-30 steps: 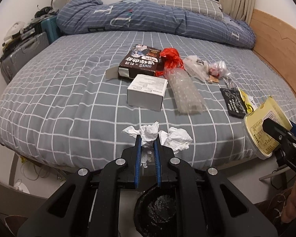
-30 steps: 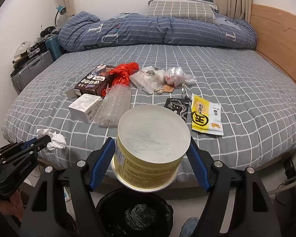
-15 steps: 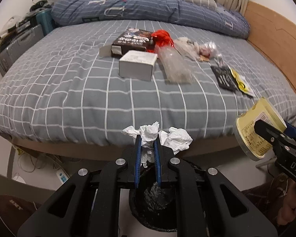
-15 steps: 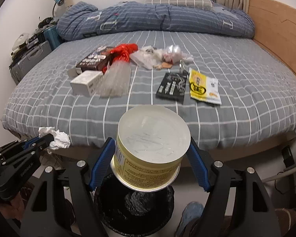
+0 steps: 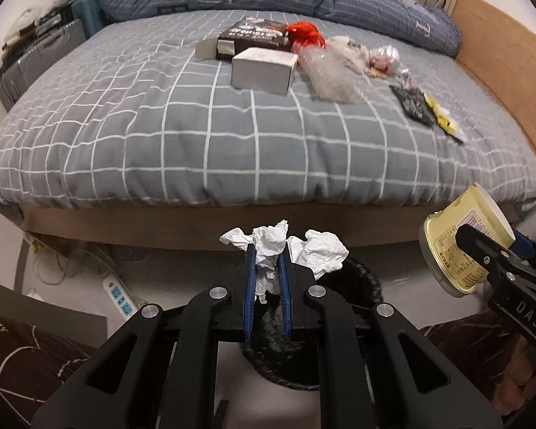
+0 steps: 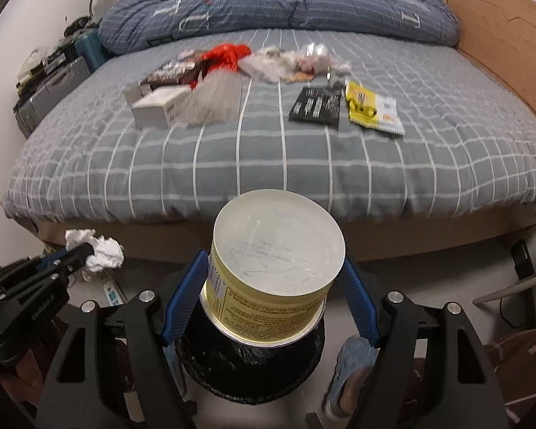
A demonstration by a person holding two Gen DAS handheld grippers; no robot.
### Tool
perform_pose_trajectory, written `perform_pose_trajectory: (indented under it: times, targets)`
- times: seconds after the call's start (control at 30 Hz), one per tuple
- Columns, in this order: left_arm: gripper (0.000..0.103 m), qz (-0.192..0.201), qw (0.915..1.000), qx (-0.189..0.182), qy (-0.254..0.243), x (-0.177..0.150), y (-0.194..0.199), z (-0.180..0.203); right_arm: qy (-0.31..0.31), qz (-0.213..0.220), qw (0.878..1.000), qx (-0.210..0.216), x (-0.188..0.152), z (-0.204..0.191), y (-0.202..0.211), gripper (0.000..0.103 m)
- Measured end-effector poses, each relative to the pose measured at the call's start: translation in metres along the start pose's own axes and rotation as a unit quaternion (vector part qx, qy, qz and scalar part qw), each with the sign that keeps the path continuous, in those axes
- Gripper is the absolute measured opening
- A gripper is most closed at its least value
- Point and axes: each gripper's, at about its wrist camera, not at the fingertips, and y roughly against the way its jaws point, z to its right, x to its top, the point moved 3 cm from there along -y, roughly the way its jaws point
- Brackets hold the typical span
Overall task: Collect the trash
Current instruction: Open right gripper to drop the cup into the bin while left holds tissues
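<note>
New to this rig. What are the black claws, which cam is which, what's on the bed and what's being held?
There is no robot here. A person holds a two-finger gripper in each hand, and a fisheye camera on each one looks forward along its fingers. So each picture shows its own gripper at the bottom edge.

In the left wrist view, the left gripper is shut on crumpled white tissue. In the right wrist view, the right gripper clamps a yellow tub. Both hang above a black-lined trash bin on the floor in front of the bed.

Left on the bed: a white box, a dark box, a red wrapper, clear plastic packaging, a black packet and a yellow packet.
</note>
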Motion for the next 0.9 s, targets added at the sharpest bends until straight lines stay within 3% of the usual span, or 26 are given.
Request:
perform_pose_trajectory:
  times: [0.5,0.9]
  targets:
    - [0.011,-0.082,0.9966,0.002,-0.002,-0.039,-0.074,-0.010,0.013,-0.072,0.997,0.001,-0.036,-0.004,-0.058,0.070]
    - [0.011,-0.123,0.9922,0.010,0.010,-0.055,-0.117,-0.019,0.013,-0.135,0.991,0.010,-0.059,-0.010,-0.121,0.070]
